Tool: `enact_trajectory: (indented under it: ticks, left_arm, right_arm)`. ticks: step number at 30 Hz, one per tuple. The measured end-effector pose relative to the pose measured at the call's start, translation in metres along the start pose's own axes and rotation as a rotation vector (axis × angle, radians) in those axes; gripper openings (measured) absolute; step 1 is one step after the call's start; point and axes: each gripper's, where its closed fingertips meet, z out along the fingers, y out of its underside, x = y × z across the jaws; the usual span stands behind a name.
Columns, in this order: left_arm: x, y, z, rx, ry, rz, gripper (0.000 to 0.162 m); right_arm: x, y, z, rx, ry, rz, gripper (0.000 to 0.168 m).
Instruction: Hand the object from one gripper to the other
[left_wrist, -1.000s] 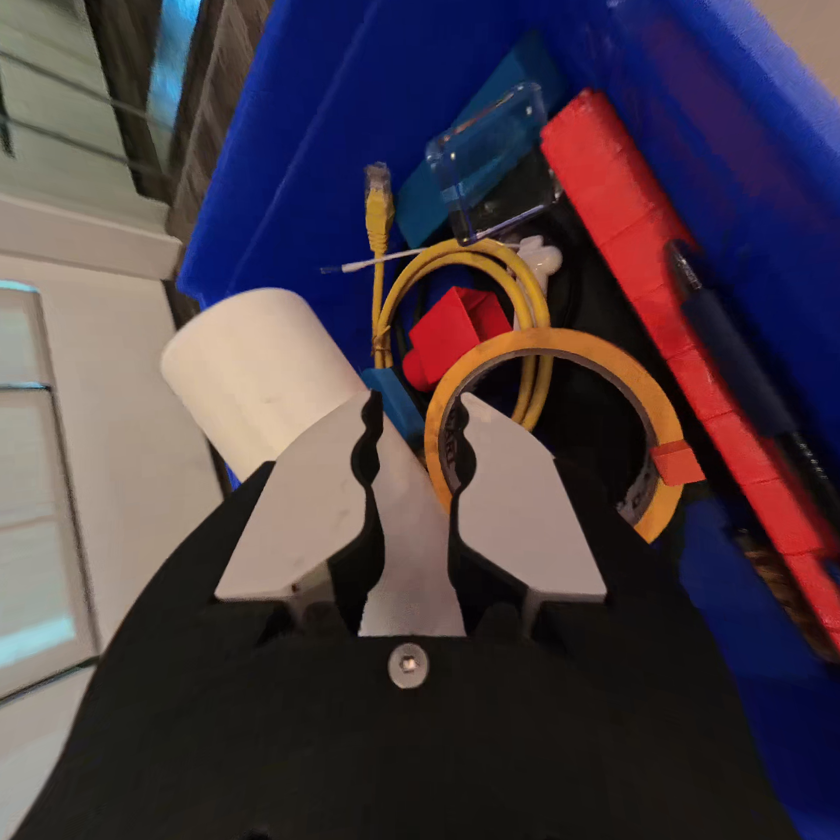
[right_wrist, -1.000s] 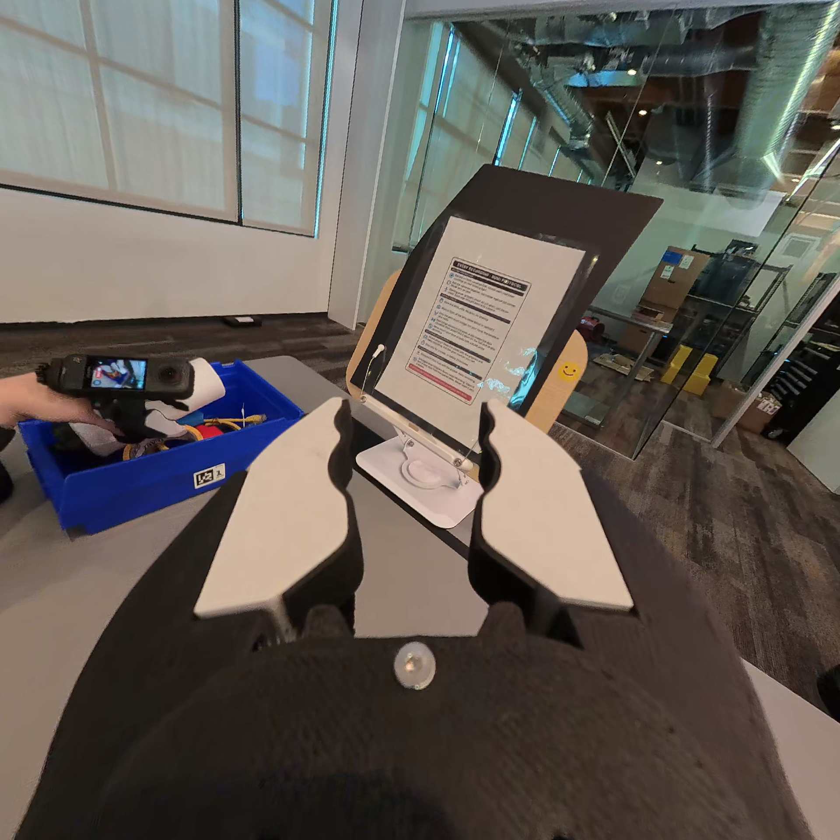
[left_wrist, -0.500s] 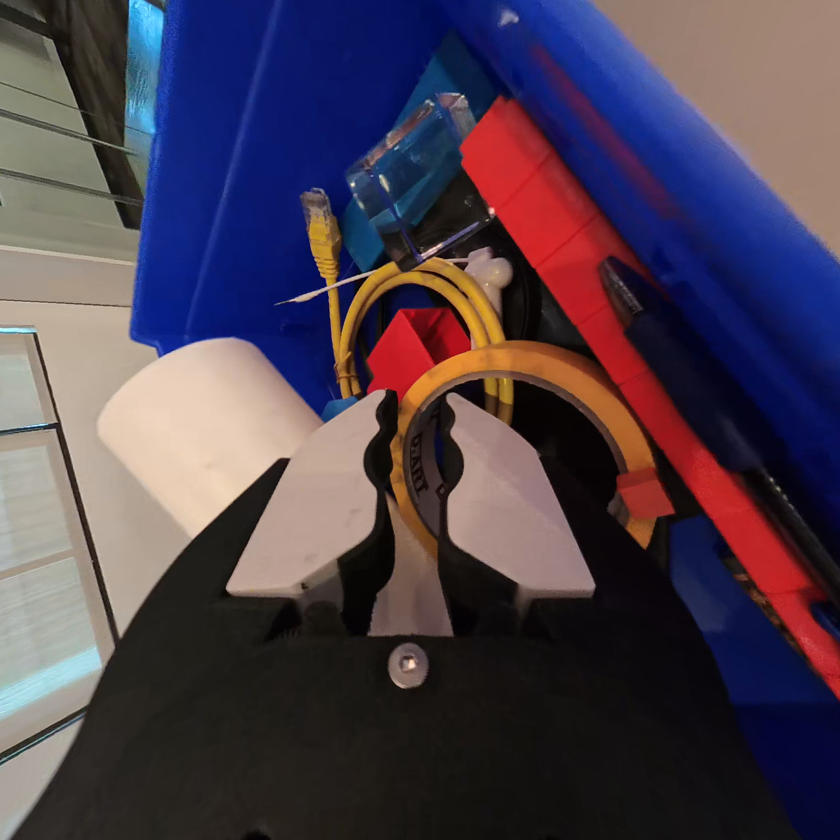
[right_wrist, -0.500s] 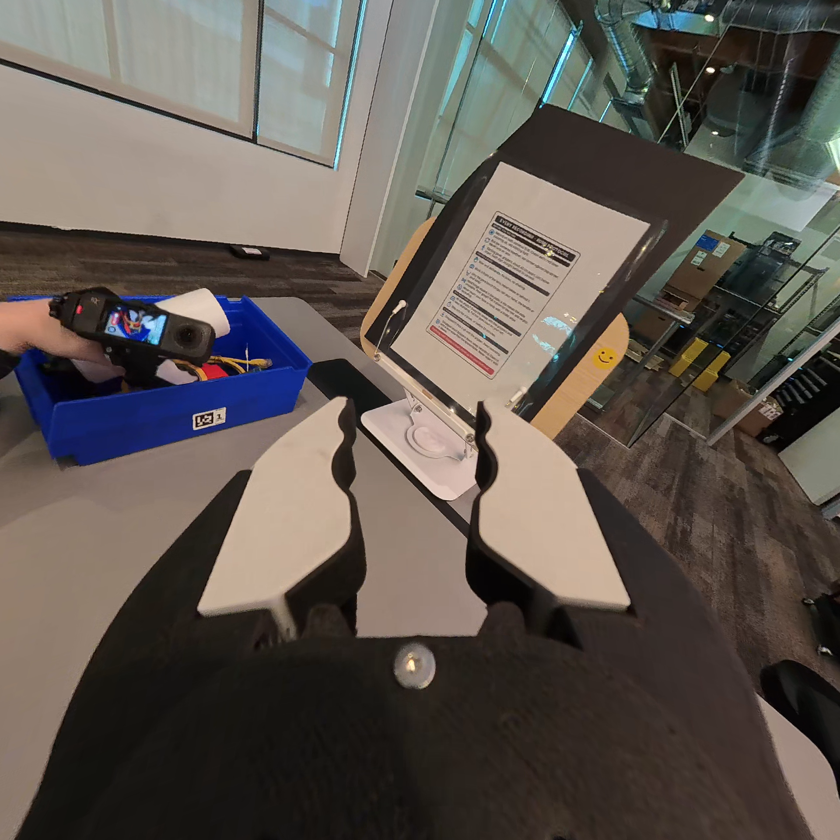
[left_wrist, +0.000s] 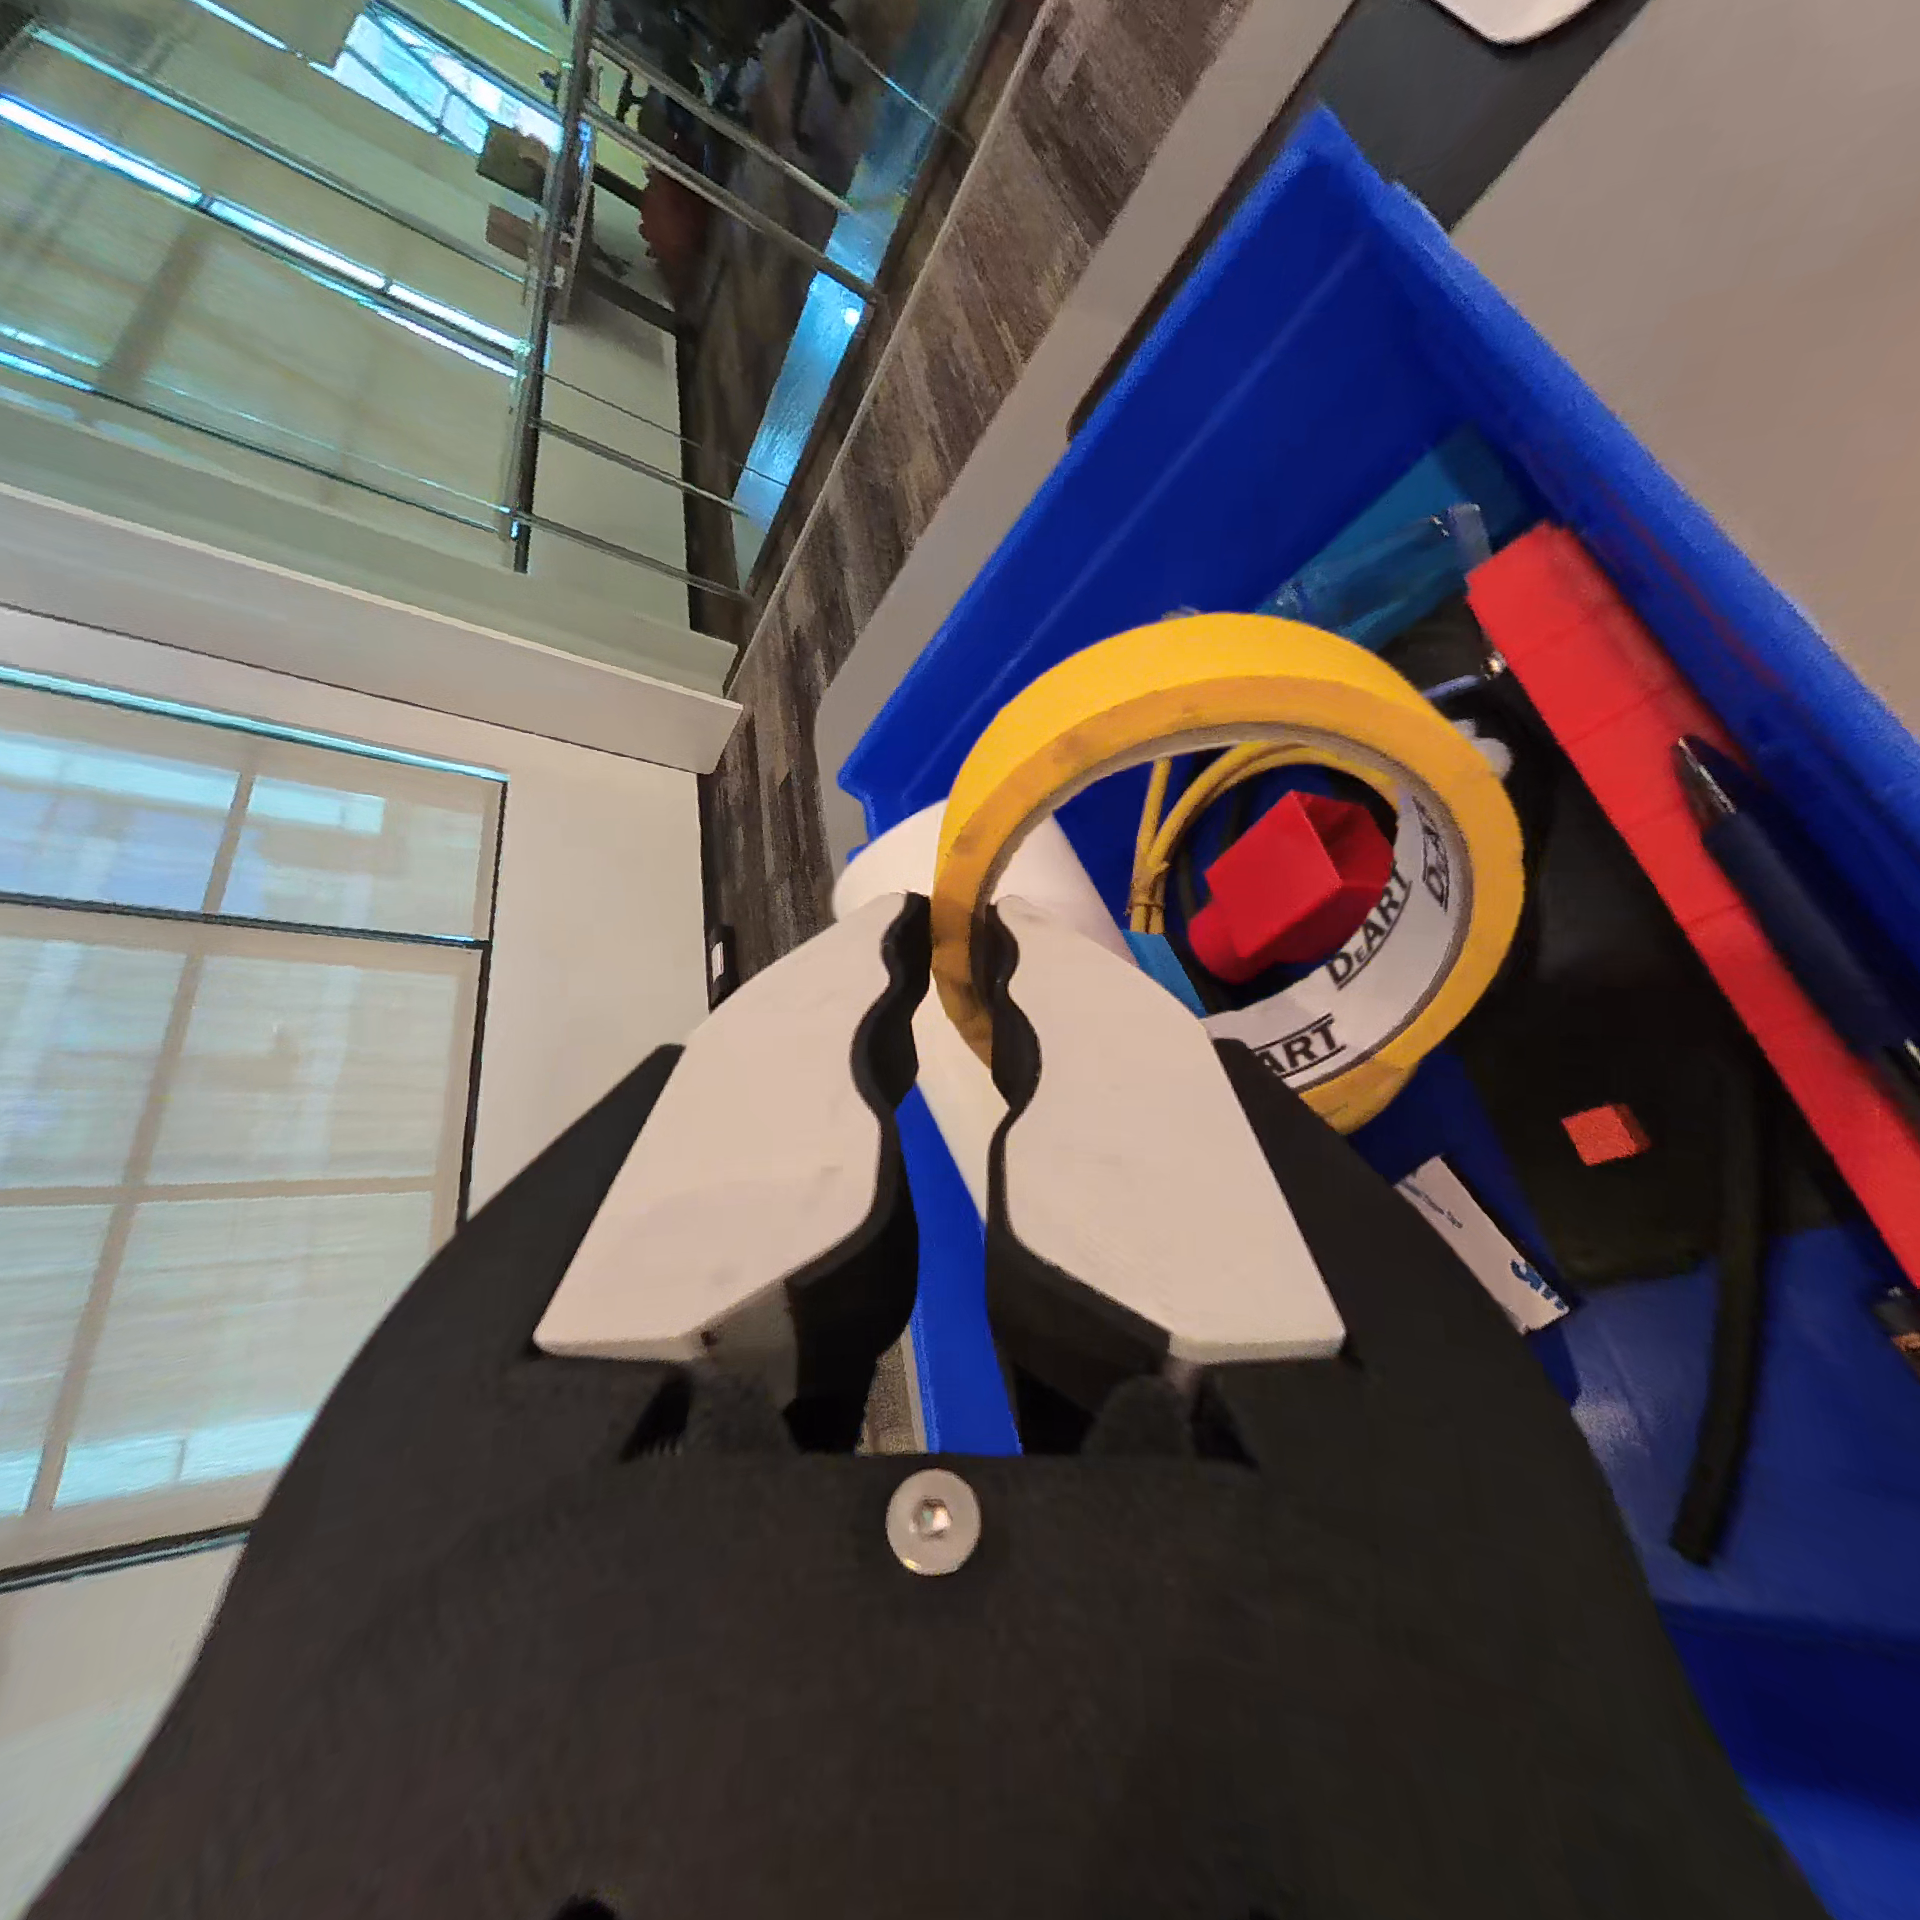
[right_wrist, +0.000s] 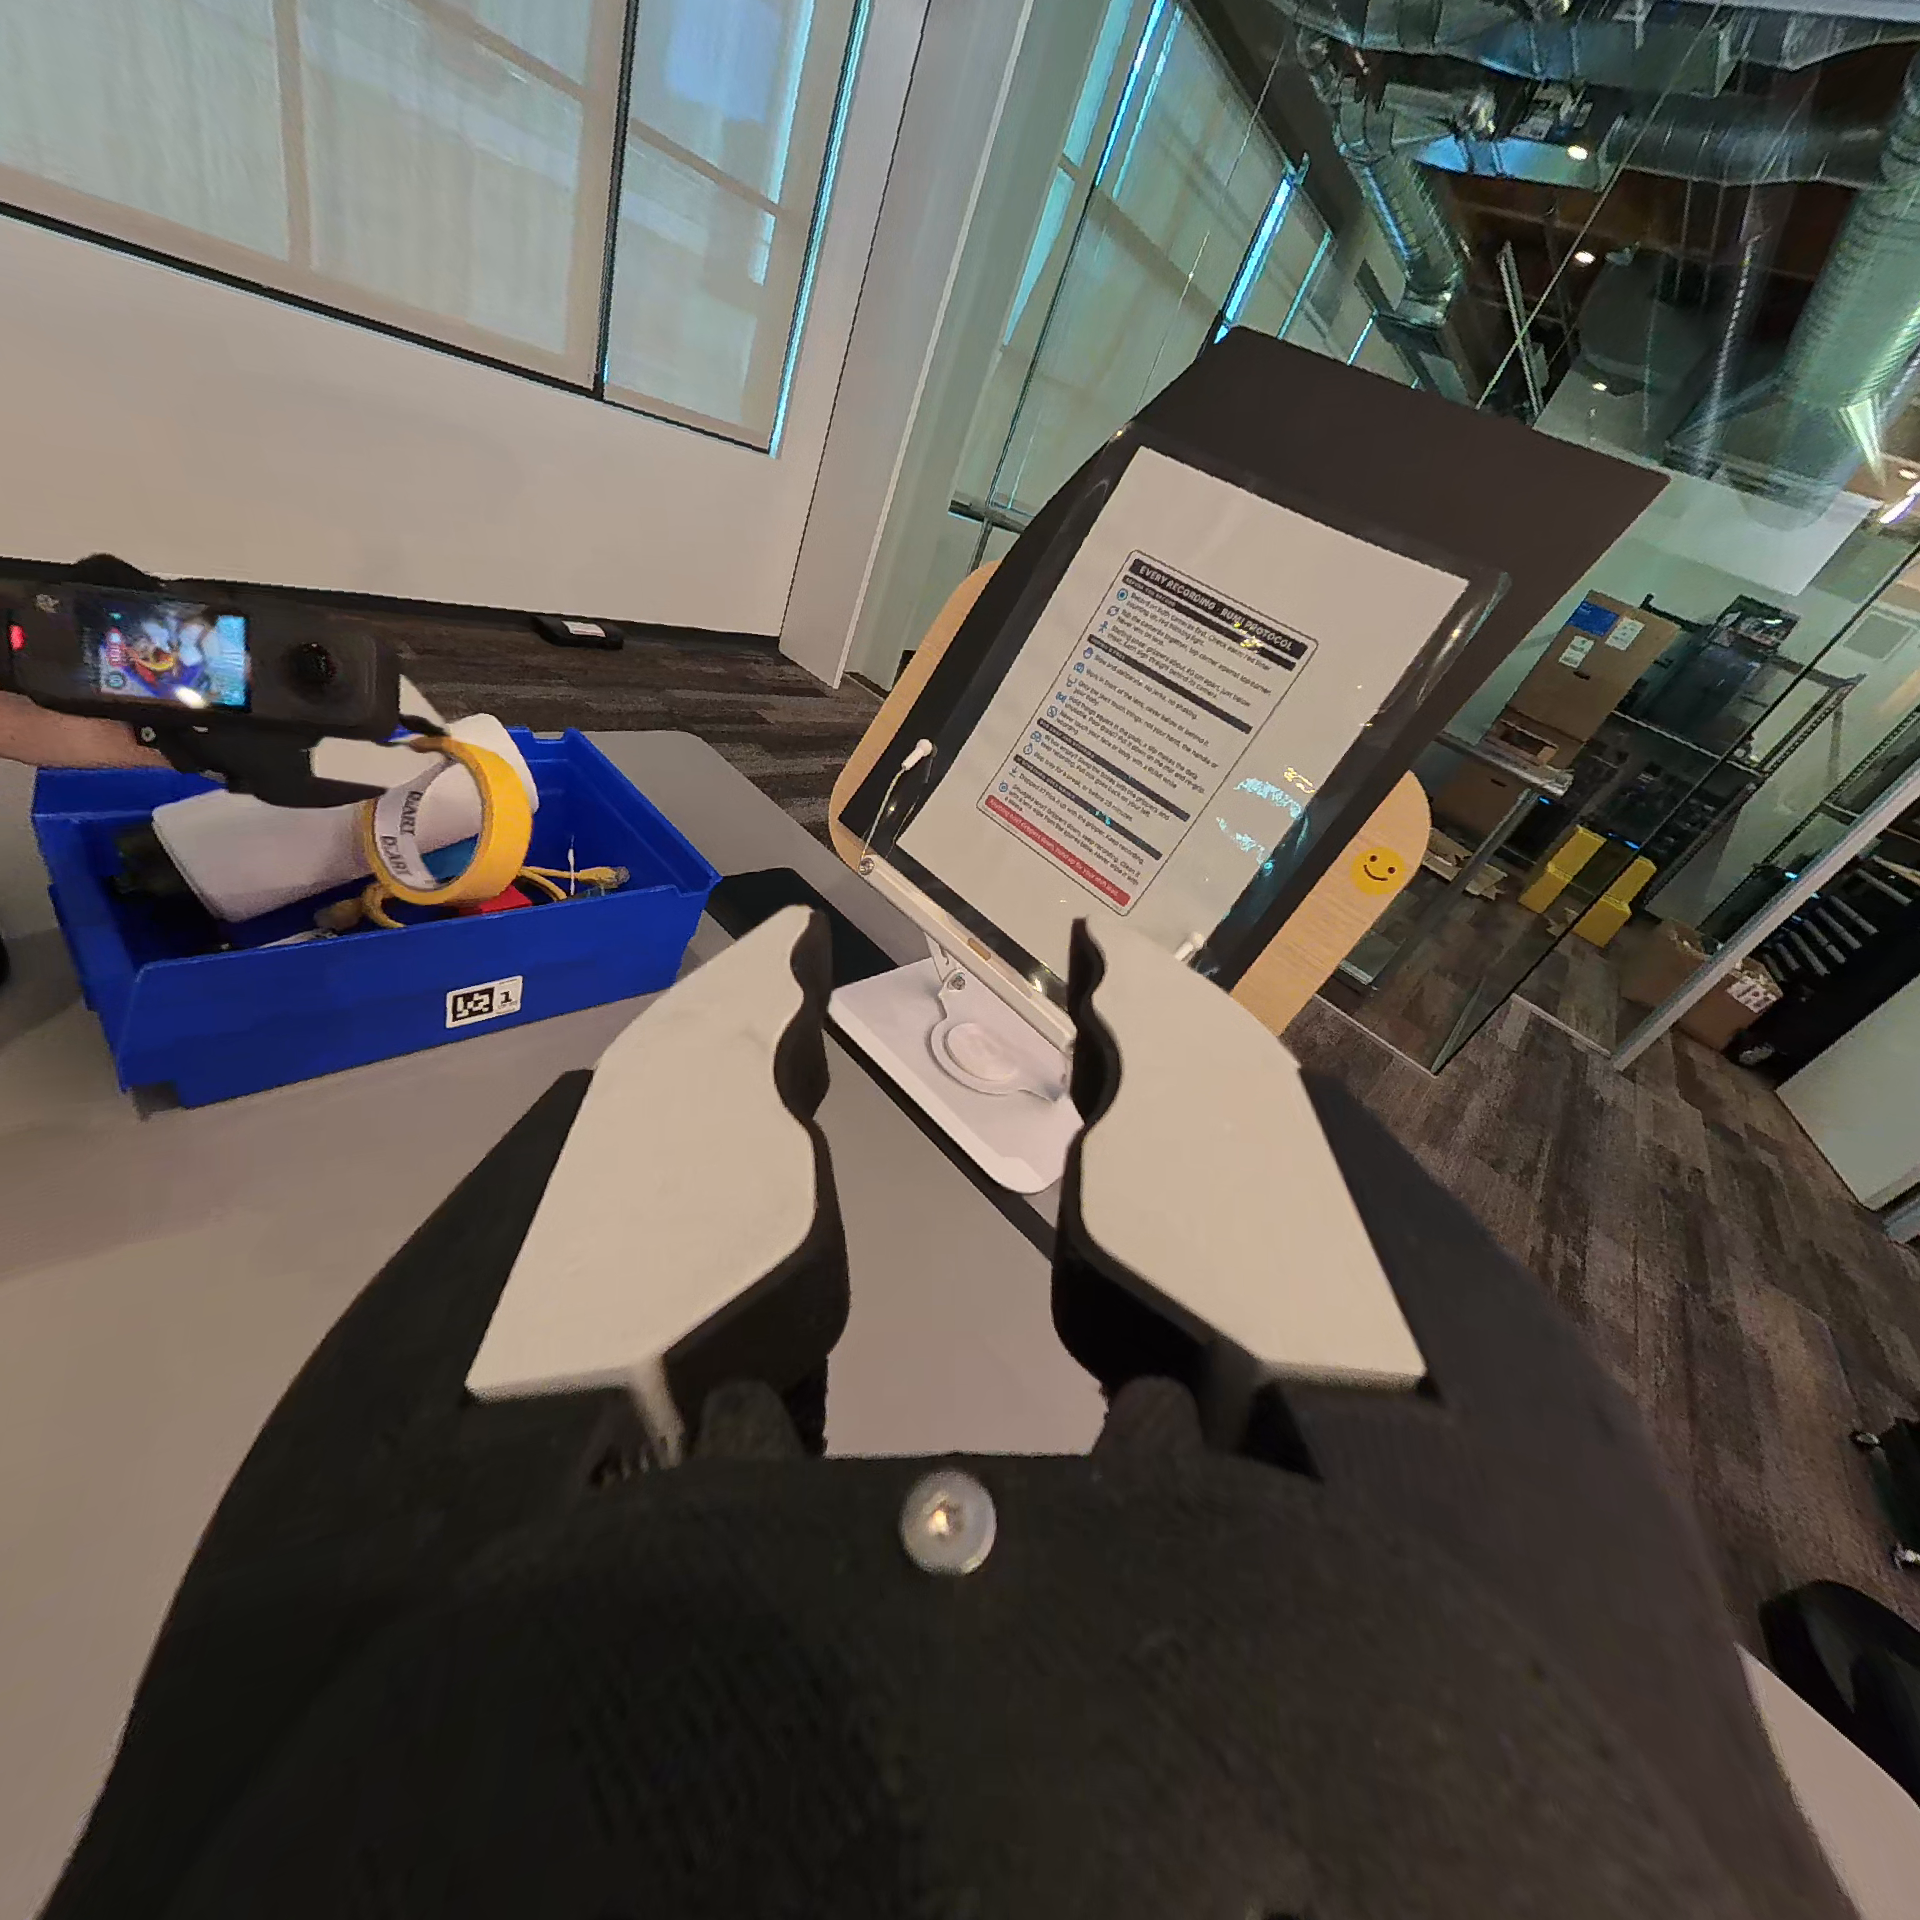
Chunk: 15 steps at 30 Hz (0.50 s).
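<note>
My left gripper (left_wrist: 958, 920) is shut on the rim of a yellow tape roll (left_wrist: 1247, 665) and holds it lifted above the blue bin (left_wrist: 1226, 436). The roll's white inner core bears print. In the right wrist view the left gripper (right_wrist: 416, 743) and the yellow tape roll (right_wrist: 488, 821) show at far left over the blue bin (right_wrist: 343, 997). My right gripper (right_wrist: 945, 940) is open and empty, above the grey table (right_wrist: 208, 1226), well to the right of the bin.
The bin holds a white roll (left_wrist: 894, 862), a yellow cable (left_wrist: 1174, 831), a red block (left_wrist: 1288, 883), a long red bar (left_wrist: 1662, 769), a blue pen (left_wrist: 1797, 914) and a black cord (left_wrist: 1725, 1351). A sign holder on a white base (right_wrist: 977, 1091) stands ahead of the right gripper. My hands' fingertips stand some 45 cm from each other.
My left gripper closed on the tape roll's rim and lifted it up out of the bin. The right gripper's view shifted a little; it stayed open.
</note>
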Motion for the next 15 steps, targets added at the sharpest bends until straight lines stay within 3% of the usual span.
enact_trajectory:
  ticks: [3, 6, 10, 15]
  left_arm:
    - [-0.013, -0.007, -0.008, 0.025, -0.026, -0.098, 0.009]
    - [-0.027, -0.031, -0.027, 0.151, -0.011, -0.267, 0.009]
    - [-0.040, -0.082, -0.070, 0.424, 0.073, -0.483, 0.009]
    - [-0.023, -0.155, -0.139, 0.803, 0.328, -0.594, 0.009]
  right_arm:
    - [-0.011, -0.001, 0.008, 0.020, -0.052, 0.040, 0.045]
    - [-0.032, -0.003, 0.022, 0.048, -0.141, 0.101, 0.046]
    - [-0.075, 0.000, 0.049, 0.062, -0.261, 0.142, 0.052]
    - [-0.138, 0.015, 0.077, 0.077, -0.480, 0.175, 0.064]
